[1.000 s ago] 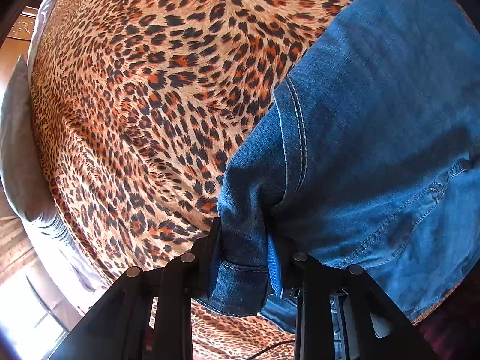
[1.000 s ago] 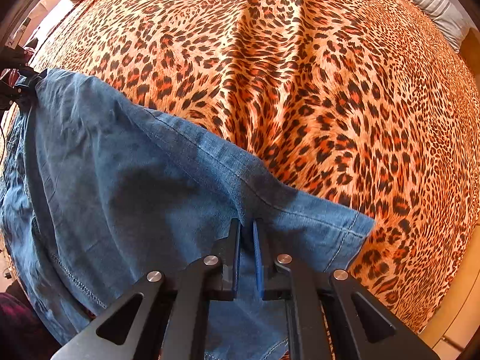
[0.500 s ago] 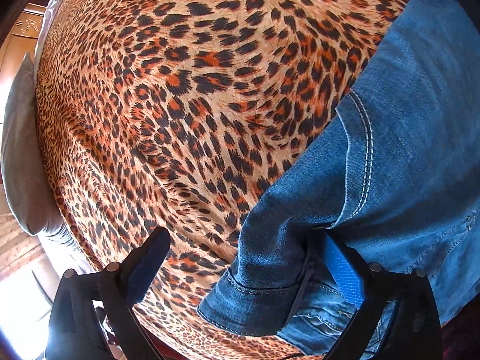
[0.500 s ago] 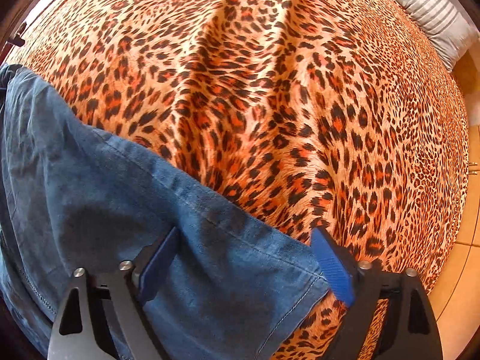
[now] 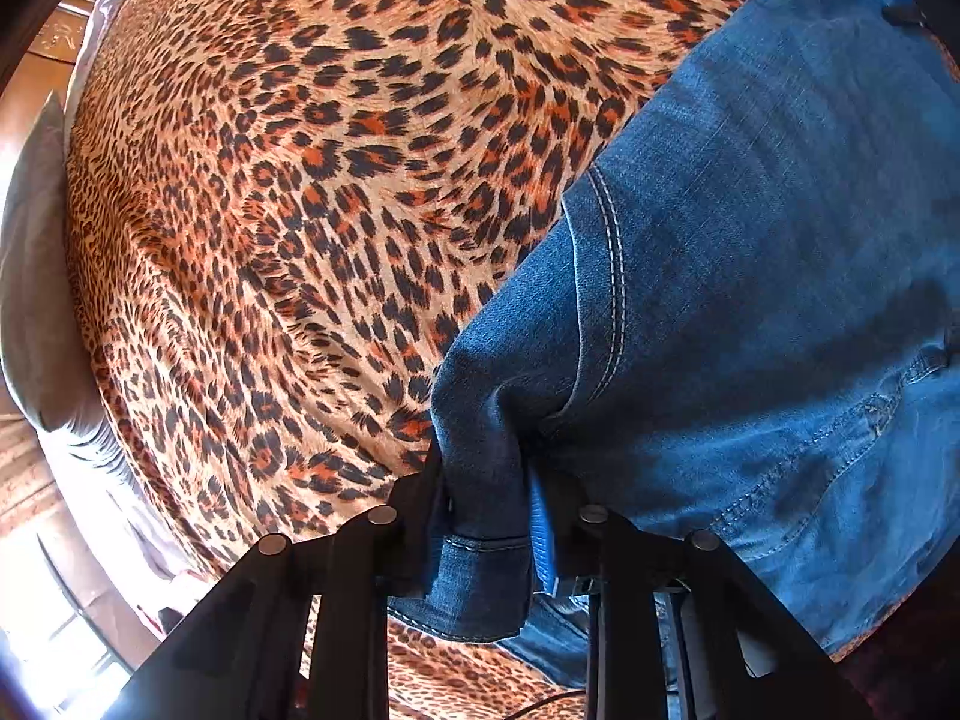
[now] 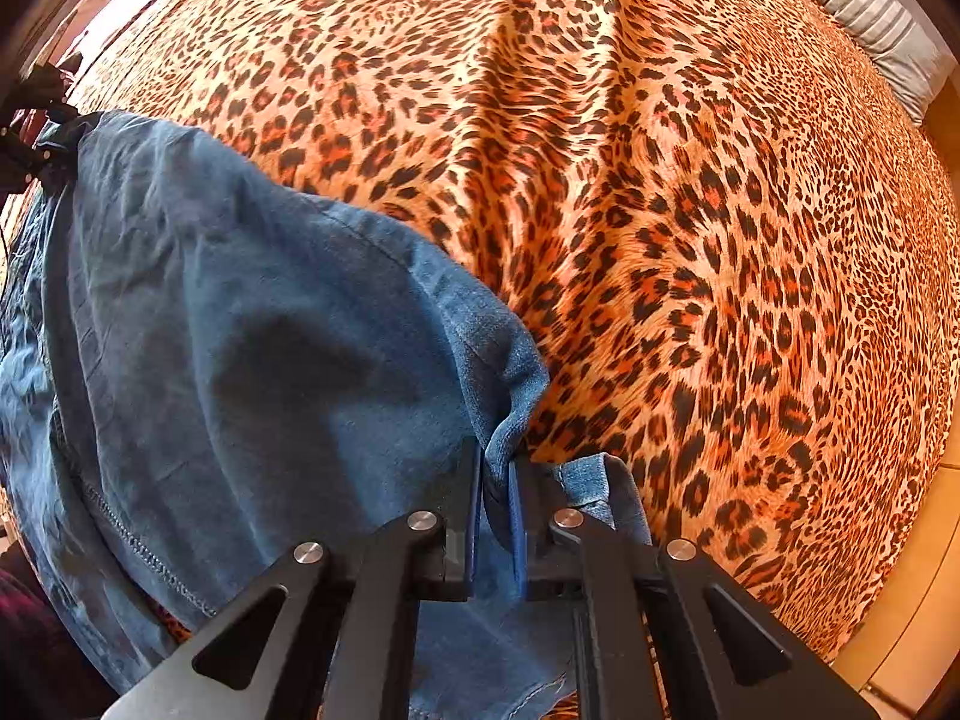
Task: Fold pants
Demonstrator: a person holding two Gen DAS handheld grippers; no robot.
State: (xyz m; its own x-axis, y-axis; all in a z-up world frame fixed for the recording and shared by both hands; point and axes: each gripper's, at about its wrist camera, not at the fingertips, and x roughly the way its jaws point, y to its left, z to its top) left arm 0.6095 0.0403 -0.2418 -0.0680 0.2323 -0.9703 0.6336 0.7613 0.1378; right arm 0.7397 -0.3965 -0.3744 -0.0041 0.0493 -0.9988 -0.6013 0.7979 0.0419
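Grey pillow [image 5: 30, 300] at the far left edge of the bed, another grey pillow [image 6: 876, 30] at the upper right corner. Wooden floor [image 6: 912, 570] beyond the bed edge. Leopard-print bedspread [image 5: 300, 210] covering the bed, mildly creased. Blue denim pants [image 5: 750, 300] spread over the near side. Left tool [image 5: 486, 480] closing, clamped on a bunched hem fold. Right tool [image 6: 495, 480] closed on a pinched fold of denim.

No readable text, label, brand, number or sign shows in either wrist view. The carved marks on the wooden panel [image 5: 57, 36] at the upper left of the left wrist view are too blurred to read.
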